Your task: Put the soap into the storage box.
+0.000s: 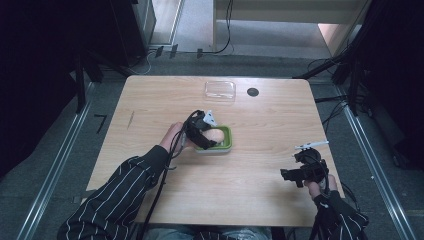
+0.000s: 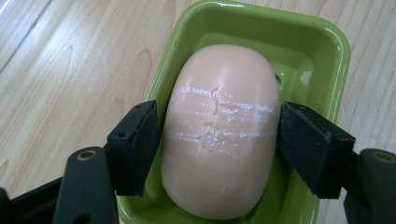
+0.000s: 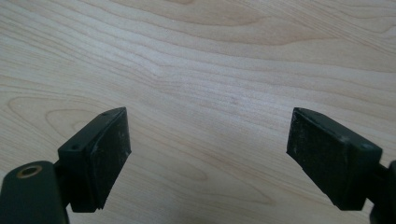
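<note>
Right gripper (image 1: 289, 175) sits at near right of table (image 1: 260, 195), jaws spread wide over bare wood, holding nothing. Left gripper (image 1: 209, 141) mid-table, left of centre, reaches into green soap dish (image 1: 227, 141); jaws part open, one pad each side of peach soap bar (image 2: 219, 126), pads at the bar's sides, left pad looks touching, right pad just at the edge, firm grip cannot be told. Soap lies inside dish, white scratch lines across its top. Farther back, clear plastic lid (image 1: 220, 90) near far edge, black round hole (image 1: 253, 92) just right of it
</note>
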Available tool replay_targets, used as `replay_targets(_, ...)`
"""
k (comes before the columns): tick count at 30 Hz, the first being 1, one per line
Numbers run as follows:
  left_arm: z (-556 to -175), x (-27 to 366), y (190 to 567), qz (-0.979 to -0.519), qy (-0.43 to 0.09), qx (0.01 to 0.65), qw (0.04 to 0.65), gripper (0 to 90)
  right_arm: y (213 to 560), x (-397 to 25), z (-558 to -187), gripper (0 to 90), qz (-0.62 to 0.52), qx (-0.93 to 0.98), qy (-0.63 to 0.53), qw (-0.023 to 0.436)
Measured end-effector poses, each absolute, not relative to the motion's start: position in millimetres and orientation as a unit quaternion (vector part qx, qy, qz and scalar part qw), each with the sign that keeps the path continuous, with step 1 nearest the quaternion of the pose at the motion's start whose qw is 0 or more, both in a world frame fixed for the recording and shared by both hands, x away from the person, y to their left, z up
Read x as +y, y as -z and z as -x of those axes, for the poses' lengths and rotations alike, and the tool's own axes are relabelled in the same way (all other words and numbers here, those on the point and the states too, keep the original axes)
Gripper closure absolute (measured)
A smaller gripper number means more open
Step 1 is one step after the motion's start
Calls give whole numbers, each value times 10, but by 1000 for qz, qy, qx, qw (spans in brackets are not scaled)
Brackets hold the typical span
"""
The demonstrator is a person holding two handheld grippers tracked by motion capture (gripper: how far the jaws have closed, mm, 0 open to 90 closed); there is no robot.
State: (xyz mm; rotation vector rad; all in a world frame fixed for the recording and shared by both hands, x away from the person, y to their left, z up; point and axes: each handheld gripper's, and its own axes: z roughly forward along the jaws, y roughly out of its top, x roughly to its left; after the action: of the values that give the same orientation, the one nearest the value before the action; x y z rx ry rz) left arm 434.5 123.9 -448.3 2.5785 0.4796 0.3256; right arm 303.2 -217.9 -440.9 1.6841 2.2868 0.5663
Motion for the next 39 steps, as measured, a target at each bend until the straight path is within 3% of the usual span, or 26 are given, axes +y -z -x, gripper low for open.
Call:
replay_targets(22,-4319,1382,4333,-938,-122,212,246,104,4402,-2176,-3021,141,-574,785,-198,122)
replay_targets(39,-4072,1394,4168,-940,-122,210,239,76,4400,-2188,-3003,141,-577,783,-195,124)
